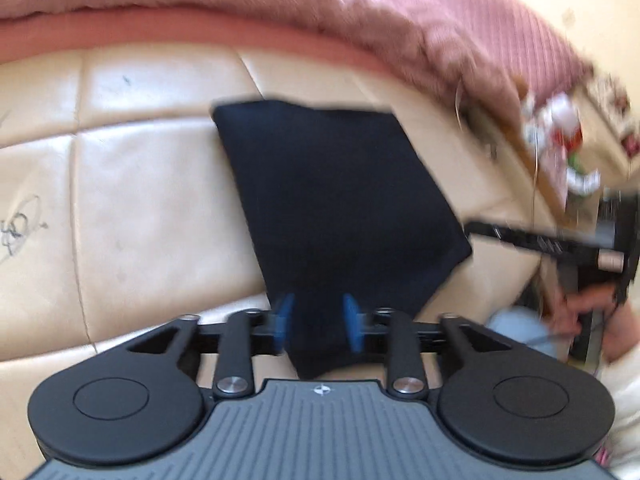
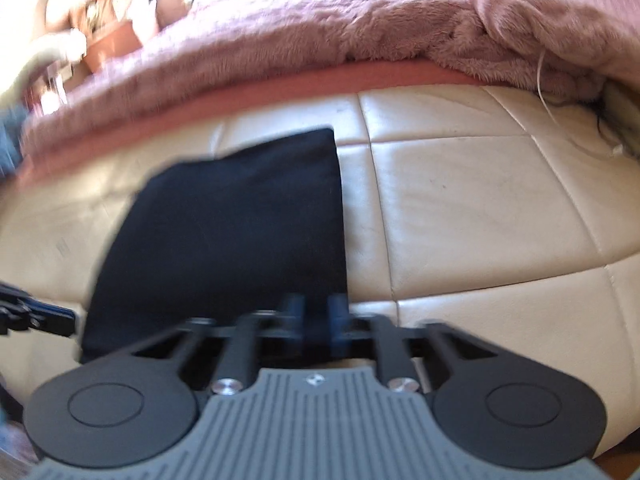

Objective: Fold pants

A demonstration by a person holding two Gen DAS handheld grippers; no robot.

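Dark folded pants point(image 1: 340, 208) lie on the cream cushion point(image 1: 152, 200); left gripper point(image 1: 318, 322) and right gripper point(image 2: 316, 314), both released, hover over the near edge of the pants.

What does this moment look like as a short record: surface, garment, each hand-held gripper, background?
surface: cream quilted leather cushion
garment: dark pants, folded into a compact flat shape on the cushion
left hand-held gripper: blue pads apart, near edge of the pants between them, not pinched
right hand-held gripper: pads apart over the near right corner of the pants; contact unclear through blur
background: pink fuzzy blanket along the far edge of the cushion
image quality: motion blur in both views
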